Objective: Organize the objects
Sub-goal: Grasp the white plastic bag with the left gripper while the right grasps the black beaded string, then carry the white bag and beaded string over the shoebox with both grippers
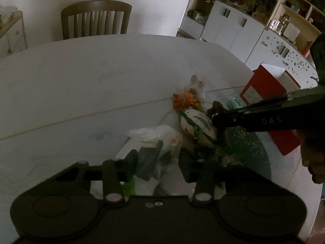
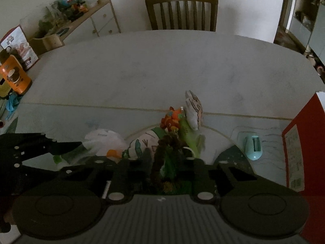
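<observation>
1. Two grippers are seen over a pile of toys near the tabletop's [image 2: 162, 65] front edge.
2. A white plastic bag [image 1: 160, 134] is pinched by the half-closed left gripper [image 1: 158, 158].
3. A dark green plush [image 2: 168, 158] is clamped in the narrow right gripper [image 2: 168, 172].
4. A red box [image 2: 300, 152] is set at the right edge.

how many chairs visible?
1. A wooden chair stands at the far side of the table, against the wall; both cameras show the same one. Others may be outside the frames.
</observation>
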Action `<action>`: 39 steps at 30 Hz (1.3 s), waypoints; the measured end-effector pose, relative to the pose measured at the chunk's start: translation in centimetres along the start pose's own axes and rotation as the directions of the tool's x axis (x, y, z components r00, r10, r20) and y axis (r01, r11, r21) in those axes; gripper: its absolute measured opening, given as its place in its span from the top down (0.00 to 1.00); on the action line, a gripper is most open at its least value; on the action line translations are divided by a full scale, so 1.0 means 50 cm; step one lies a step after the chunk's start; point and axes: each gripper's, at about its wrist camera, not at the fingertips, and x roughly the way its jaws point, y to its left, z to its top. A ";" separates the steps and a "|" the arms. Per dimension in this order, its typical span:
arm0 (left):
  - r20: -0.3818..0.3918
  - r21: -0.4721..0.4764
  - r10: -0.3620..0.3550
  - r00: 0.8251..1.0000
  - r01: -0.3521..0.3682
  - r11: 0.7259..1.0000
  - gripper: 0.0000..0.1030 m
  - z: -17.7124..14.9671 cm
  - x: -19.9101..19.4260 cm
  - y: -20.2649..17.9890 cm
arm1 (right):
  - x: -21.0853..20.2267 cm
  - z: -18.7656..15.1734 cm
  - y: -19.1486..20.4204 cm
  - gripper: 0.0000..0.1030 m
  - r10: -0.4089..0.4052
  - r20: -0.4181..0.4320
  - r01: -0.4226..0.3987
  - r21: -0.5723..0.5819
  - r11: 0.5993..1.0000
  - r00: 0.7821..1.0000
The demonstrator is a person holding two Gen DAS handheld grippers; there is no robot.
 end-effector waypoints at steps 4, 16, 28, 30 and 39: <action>0.003 -0.022 0.010 1.000 -0.010 1.000 0.72 0.001 -0.006 0.001 | -0.001 -0.004 -0.008 0.91 0.008 0.001 -0.008 0.016 1.000 1.000; 0.037 -0.074 0.037 0.999 -0.034 0.997 1.00 0.001 -0.039 0.001 | -0.104 -0.014 -0.029 0.92 0.080 0.072 -0.086 0.074 0.994 0.994; 0.078 -0.115 0.033 0.996 -0.024 0.993 1.00 -0.008 -0.085 -0.027 | -0.259 -0.042 -0.074 0.92 0.158 0.168 -0.181 0.134 0.974 0.973; 0.085 -0.130 0.031 0.996 -0.020 0.991 1.00 -0.007 -0.098 -0.031 | -0.280 -0.049 -0.084 0.92 0.162 0.184 -0.190 0.151 0.970 0.970; 0.135 -0.130 0.004 0.991 0.013 0.991 1.00 0.015 -0.166 -0.084 | -0.368 -0.080 -0.140 0.93 0.143 0.243 -0.189 0.177 0.966 0.960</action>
